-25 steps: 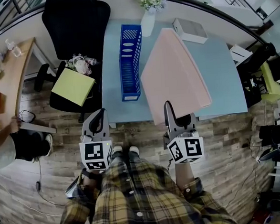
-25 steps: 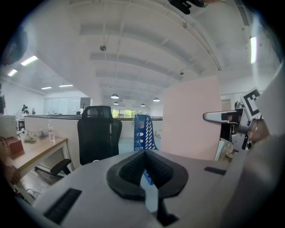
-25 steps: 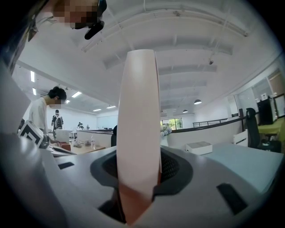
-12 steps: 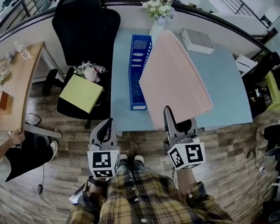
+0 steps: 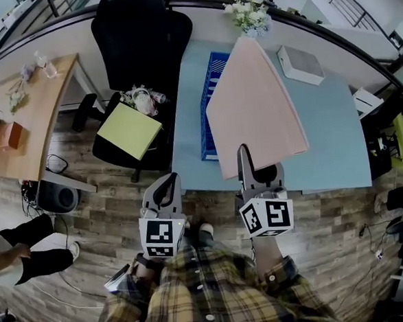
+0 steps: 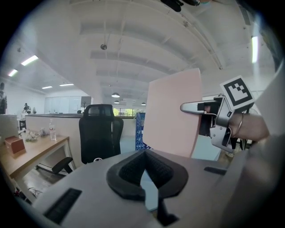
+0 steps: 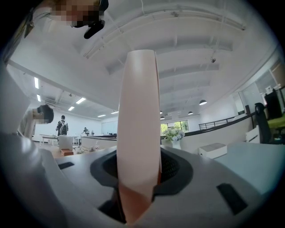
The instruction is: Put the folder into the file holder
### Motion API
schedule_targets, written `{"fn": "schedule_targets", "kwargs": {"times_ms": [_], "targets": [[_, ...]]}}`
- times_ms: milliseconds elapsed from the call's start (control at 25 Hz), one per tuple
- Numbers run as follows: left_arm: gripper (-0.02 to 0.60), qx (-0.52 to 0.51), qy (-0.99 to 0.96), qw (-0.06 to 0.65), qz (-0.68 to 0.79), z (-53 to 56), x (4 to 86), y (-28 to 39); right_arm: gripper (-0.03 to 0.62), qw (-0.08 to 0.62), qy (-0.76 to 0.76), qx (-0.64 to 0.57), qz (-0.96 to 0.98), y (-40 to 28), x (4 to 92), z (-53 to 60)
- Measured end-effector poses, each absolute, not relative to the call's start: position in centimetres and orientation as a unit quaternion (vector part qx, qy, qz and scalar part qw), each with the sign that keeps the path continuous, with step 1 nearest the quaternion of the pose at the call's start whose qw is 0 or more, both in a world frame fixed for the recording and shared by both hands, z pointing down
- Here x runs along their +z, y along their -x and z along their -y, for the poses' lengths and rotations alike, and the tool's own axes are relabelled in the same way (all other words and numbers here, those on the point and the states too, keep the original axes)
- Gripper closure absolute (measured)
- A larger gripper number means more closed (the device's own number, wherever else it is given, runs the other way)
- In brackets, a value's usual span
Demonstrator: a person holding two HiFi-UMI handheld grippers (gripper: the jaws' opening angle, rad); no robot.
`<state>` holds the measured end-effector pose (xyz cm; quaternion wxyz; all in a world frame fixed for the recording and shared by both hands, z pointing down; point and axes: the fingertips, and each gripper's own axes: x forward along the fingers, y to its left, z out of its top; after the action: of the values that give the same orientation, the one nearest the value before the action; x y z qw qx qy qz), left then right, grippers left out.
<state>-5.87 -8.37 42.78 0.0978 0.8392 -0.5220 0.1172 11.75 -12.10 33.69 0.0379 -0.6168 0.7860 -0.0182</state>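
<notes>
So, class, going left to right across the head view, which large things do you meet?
Wooden desk → black office chair → blue file holder → pink folder → white box.

A flannel shirt (image 5: 210,287) in yellow, brown and dark grey plaid fills the lower middle of the head view. Pale buttons (image 5: 210,317) run down its front, and a cuff (image 5: 278,270) closes one sleeve at the lower right. The left claw (image 5: 164,183) and the right claw (image 5: 243,150) have pale grey bodies and black, finely textured pads (image 6: 129,167). Each carries a white cube printed with black square markers, the left cube (image 5: 159,237) below centre and the right cube (image 5: 267,216) beside it.
</notes>
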Motion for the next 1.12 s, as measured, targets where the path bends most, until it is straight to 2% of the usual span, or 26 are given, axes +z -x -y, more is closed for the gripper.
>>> {"fn": "schedule_targets", "kwargs": {"times_ms": [1120], "targets": [[0.591,0.131,-0.848,0.128,0.497,12.4,45.4,5.5,0.427,0.082,0.660,-0.023,-0.746,-11.6,34.6,19.9]]}}
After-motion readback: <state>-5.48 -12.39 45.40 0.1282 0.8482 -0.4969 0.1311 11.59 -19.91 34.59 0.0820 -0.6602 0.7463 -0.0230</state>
